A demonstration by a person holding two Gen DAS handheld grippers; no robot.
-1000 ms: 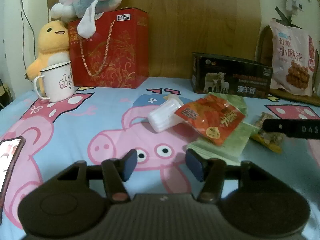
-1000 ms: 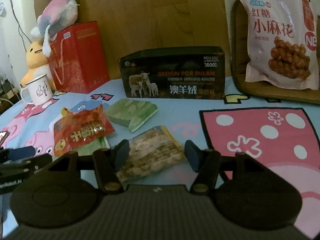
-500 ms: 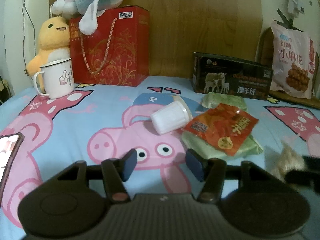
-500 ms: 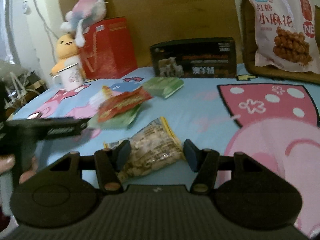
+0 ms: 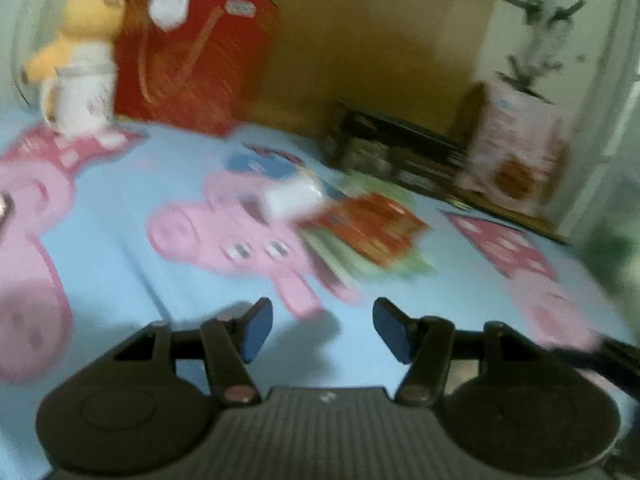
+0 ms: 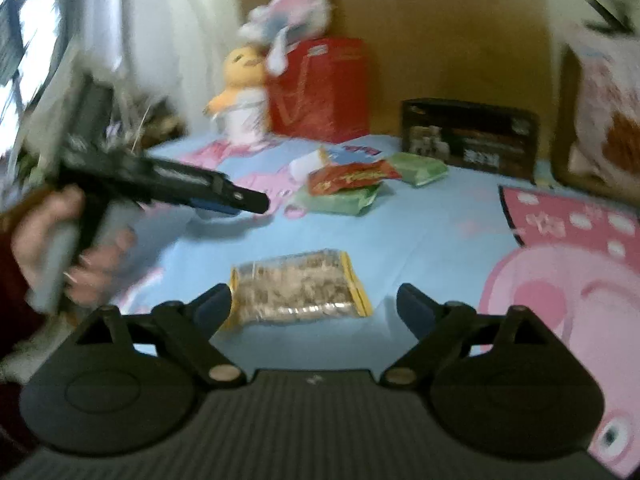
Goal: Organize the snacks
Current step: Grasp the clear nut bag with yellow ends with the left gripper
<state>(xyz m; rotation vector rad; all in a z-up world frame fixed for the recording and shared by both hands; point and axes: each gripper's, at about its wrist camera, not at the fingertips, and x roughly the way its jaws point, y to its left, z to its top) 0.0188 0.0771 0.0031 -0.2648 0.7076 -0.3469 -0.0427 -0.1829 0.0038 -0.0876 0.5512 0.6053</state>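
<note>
Snacks lie scattered across the blue pig-print bedsheet (image 6: 400,248), none gathered into one place as far as we can see. Going left to right in the right wrist view: our left gripper (image 6: 244,200) hangs above the sheet, seen side-on, holding nothing; the left wrist view shows its fingers apart over bare sheet. Beyond it, a white cup (image 6: 306,164) lies on its side, touching a red packet (image 6: 352,178) that rests on a green packet (image 6: 340,200); a second green packet (image 6: 418,168) sits just beside, near a dark box (image 6: 470,140). Nearest us, a clear nut packet with yellow ends (image 6: 296,286) lies flat between the spread fingers of our right gripper (image 6: 314,308), not clamped. Far right, a big pink bag (image 6: 608,128) stands upright. Both views blurred. We judge the sorting barely begun: nothing grasped, every packet left to place.
</note>
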